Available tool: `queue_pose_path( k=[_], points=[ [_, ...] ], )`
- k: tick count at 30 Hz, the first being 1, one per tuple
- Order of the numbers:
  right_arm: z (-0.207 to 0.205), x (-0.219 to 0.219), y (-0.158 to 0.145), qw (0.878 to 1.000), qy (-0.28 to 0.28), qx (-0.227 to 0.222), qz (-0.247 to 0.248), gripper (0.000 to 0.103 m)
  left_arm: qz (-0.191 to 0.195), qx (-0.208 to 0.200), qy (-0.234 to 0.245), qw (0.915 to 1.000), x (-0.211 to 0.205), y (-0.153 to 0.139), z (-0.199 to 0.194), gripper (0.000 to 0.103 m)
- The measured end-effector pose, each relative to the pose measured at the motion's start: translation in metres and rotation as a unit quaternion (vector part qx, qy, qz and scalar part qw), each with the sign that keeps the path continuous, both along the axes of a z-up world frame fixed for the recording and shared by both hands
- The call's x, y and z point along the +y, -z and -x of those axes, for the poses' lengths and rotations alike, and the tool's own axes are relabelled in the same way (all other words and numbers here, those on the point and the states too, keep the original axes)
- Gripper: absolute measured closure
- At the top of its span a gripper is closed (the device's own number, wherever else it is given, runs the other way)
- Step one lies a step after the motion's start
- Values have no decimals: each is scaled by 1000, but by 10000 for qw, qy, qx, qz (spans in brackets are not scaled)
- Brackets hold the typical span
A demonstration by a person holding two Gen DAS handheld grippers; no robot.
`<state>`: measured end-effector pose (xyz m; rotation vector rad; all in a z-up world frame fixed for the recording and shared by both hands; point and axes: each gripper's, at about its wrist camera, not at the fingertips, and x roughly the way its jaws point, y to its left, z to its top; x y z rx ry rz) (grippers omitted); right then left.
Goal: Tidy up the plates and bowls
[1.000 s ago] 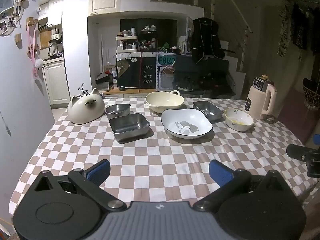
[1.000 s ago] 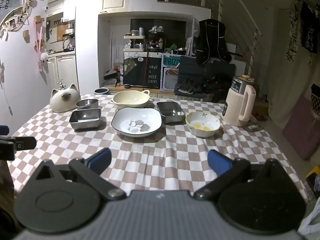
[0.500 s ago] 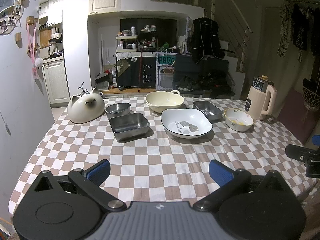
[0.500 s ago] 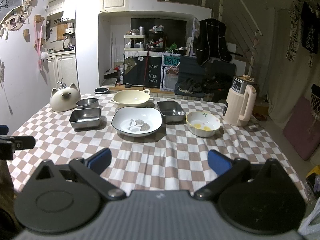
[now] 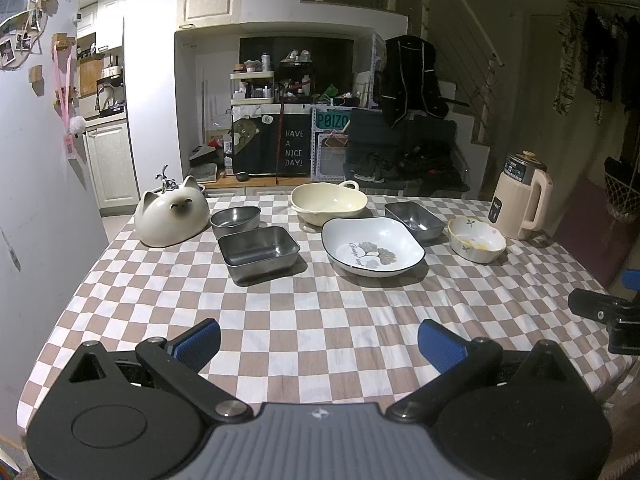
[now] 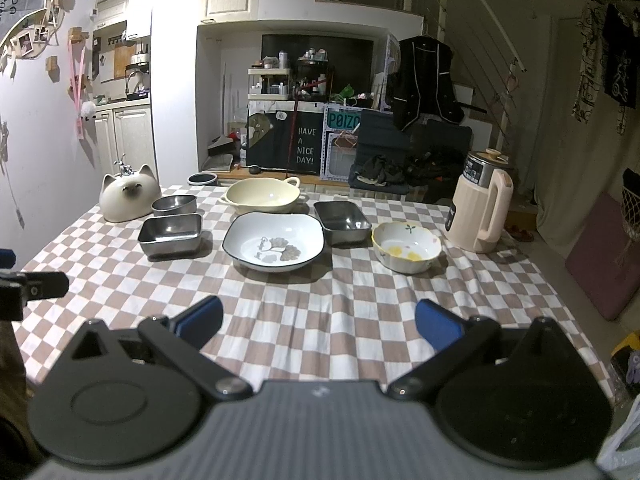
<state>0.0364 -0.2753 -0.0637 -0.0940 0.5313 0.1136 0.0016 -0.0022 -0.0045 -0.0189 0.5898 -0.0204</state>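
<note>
Both the left tongs [image 5: 319, 340] and right tongs [image 6: 319, 322] gape apart, empty, near the tabletop's [image 5: 320, 320] front edge, while the white, black-rimmed ceramic plate [image 6: 273, 246] toward the far edge looks slippery, fragile, best pinched by its rim.

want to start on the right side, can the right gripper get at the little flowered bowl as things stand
Probably yes. The right gripper is open and empty, and only bare checked cloth lies between it and the flowered bowl. The jug stands off to the bowl's right, apart from it.
</note>
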Motion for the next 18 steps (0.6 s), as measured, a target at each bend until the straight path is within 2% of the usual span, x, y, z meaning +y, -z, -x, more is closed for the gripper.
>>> queue_pose_path(
  k=[18],
  points=[
    [0, 0, 1, 10000, 3, 6, 14, 0, 5, -3, 9, 10000, 0, 0, 0, 0]
  ],
)
